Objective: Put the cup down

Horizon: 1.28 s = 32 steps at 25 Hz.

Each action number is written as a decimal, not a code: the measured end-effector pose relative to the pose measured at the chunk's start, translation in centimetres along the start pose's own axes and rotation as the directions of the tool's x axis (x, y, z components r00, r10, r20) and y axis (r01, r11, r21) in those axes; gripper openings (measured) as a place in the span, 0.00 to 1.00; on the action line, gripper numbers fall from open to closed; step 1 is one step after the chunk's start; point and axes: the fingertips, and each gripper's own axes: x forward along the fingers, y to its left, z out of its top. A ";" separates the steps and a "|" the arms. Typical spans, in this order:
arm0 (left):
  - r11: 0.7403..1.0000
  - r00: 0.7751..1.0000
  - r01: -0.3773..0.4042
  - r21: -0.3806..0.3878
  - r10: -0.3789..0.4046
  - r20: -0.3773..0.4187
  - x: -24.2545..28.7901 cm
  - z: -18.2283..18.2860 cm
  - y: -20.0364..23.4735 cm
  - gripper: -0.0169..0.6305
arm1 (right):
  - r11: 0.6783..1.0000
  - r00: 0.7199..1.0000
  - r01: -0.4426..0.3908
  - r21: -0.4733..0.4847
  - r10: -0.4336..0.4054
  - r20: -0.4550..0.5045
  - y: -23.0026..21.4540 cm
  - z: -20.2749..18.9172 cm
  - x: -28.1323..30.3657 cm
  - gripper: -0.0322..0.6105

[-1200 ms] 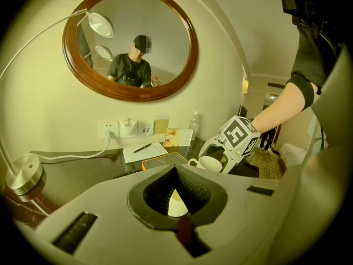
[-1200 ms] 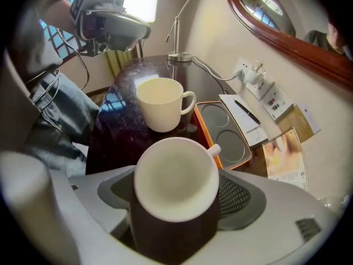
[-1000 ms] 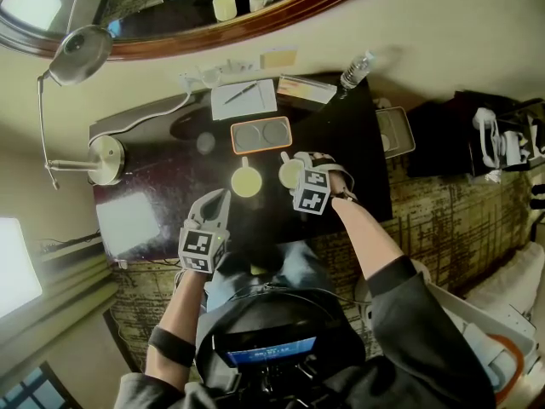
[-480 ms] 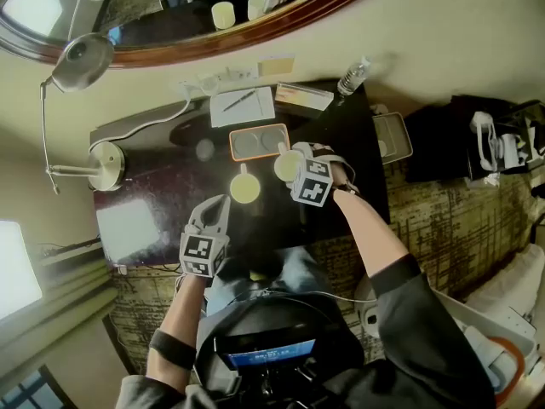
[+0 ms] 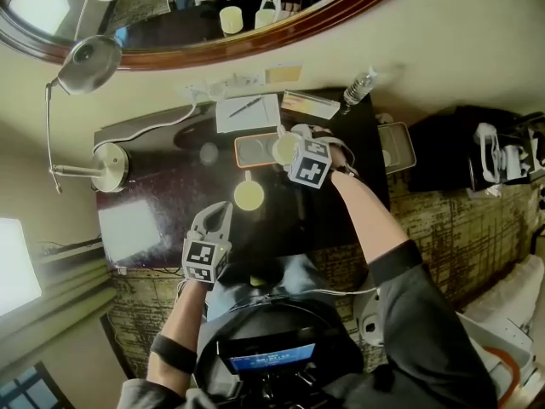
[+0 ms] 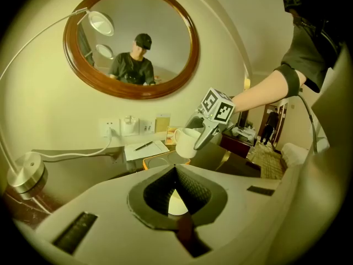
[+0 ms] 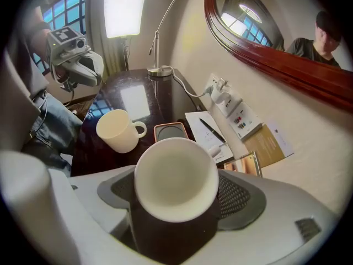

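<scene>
Now off the table (image 5: 162, 194), where it stood beside the second cup (image 5: 249, 195) a second ago, the cup (image 7: 175, 175) hangs over the orange tray (image 5: 249, 151), clasped by the right gripper (image 5: 288, 147). The left gripper (image 5: 221, 211), jaws pressed together and empty, has not moved.

cream wall (image 5: 477, 41), round mirror (image 5: 170, 7), dark desk (image 5: 162, 181)

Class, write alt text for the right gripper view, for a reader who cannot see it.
An empty white cup is clamped between grey fingers, above a dark table with a second white cup and an orange tray.
</scene>
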 end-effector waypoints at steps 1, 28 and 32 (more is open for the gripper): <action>1.000 1.000 -0.002 -0.009 0.002 -0.003 -0.1 0.5 -0.1 0.03 | 1.000 1.000 -0.007 0.000 0.007 -0.003 -0.3 0.1 0.4 0.72; 0.999 0.999 -0.052 -0.013 0.052 -0.014 0.9 -0.5 3.1 0.03 | 0.998 0.998 -0.050 -0.025 0.051 0.025 -1.9 1.8 4.9 0.79; 0.998 0.999 -0.049 -0.037 0.049 -0.005 0.6 0.7 2.7 0.03 | 0.999 0.998 -0.051 0.010 0.051 0.032 -1.8 1.8 4.3 0.79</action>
